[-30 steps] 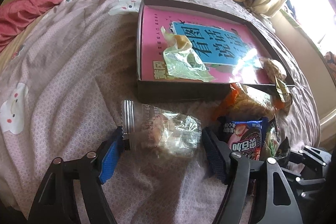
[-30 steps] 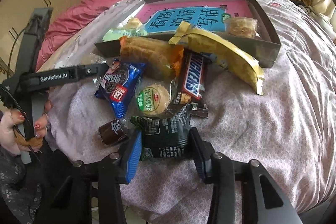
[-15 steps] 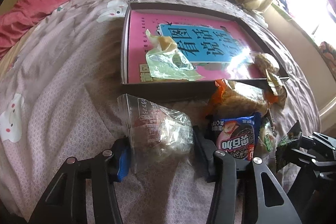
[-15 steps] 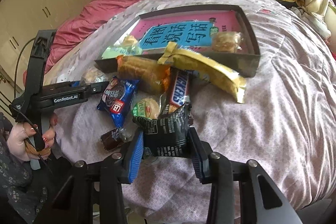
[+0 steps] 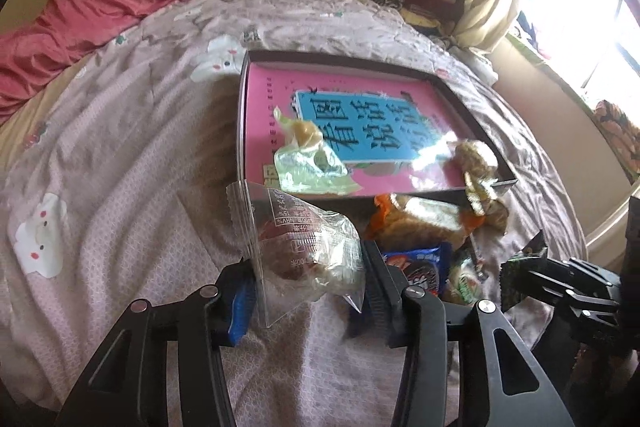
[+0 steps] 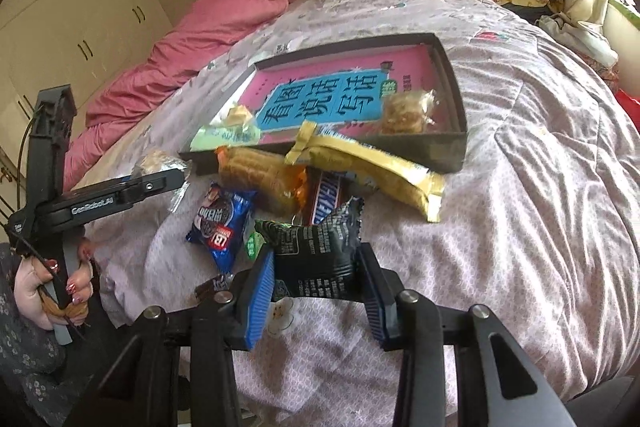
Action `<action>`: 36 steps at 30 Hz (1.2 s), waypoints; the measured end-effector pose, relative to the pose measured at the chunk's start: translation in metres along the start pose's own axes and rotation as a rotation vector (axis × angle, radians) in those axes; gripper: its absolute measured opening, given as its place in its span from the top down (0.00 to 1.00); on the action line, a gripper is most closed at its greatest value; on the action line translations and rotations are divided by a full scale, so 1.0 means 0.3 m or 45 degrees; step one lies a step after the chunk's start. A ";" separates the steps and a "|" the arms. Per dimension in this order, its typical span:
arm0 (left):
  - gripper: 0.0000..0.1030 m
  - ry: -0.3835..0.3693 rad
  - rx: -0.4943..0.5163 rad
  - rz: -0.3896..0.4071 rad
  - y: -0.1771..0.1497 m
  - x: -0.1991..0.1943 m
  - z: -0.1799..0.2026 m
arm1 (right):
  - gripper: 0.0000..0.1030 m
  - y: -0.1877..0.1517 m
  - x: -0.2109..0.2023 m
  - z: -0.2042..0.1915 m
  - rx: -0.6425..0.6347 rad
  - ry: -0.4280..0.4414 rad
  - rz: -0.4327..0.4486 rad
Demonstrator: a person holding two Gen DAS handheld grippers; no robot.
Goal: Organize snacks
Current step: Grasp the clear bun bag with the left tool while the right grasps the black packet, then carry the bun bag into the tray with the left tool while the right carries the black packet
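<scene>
Your left gripper (image 5: 310, 287) has just been closing on the clear pastry packet (image 5: 308, 247), your right gripper (image 6: 318, 283) grips the black packet (image 6: 320, 247), both above the bed's near edge; carry them level into the dark box (image 6: 452, 75), release gently

glossy clear plastic wrapper (image 5: 308, 251), matt cloth bedspread (image 5: 120, 163)

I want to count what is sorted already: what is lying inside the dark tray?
Inside the dark tray: a pink book, a pale green packet, a clear-wrapped pastry. Under the book is hidden.

Left gripper (image 5: 306, 285) fingers just closing, gripping; right gripper (image 6: 316, 289) clamped.
</scene>
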State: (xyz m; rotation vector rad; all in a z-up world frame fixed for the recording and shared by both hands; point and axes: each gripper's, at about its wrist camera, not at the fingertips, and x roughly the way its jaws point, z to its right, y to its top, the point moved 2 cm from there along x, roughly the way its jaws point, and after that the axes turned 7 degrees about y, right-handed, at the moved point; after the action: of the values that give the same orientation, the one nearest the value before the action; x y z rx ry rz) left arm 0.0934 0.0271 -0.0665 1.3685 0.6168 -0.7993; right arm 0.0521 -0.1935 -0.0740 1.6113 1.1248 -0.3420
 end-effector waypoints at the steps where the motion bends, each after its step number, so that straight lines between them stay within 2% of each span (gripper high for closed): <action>1: 0.52 -0.004 -0.008 0.014 0.007 -0.013 -0.001 | 0.60 0.002 -0.005 0.000 0.003 -0.001 0.009; 6: 0.52 -0.012 -0.022 0.057 0.029 -0.056 0.007 | 0.60 0.032 -0.029 0.006 0.006 -0.016 0.065; 17: 0.52 -0.021 -0.032 0.075 0.058 -0.080 0.038 | 0.60 0.089 -0.069 0.025 -0.002 -0.061 0.147; 36: 0.52 -0.053 -0.064 0.099 0.193 -0.024 0.100 | 0.60 0.209 -0.093 0.100 0.049 -0.113 0.271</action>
State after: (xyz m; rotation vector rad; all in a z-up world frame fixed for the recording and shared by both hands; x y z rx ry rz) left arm 0.1330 -0.0006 -0.0222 1.3189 0.5447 -0.7437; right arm 0.0974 -0.2309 -0.0277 1.7154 0.8755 -0.2935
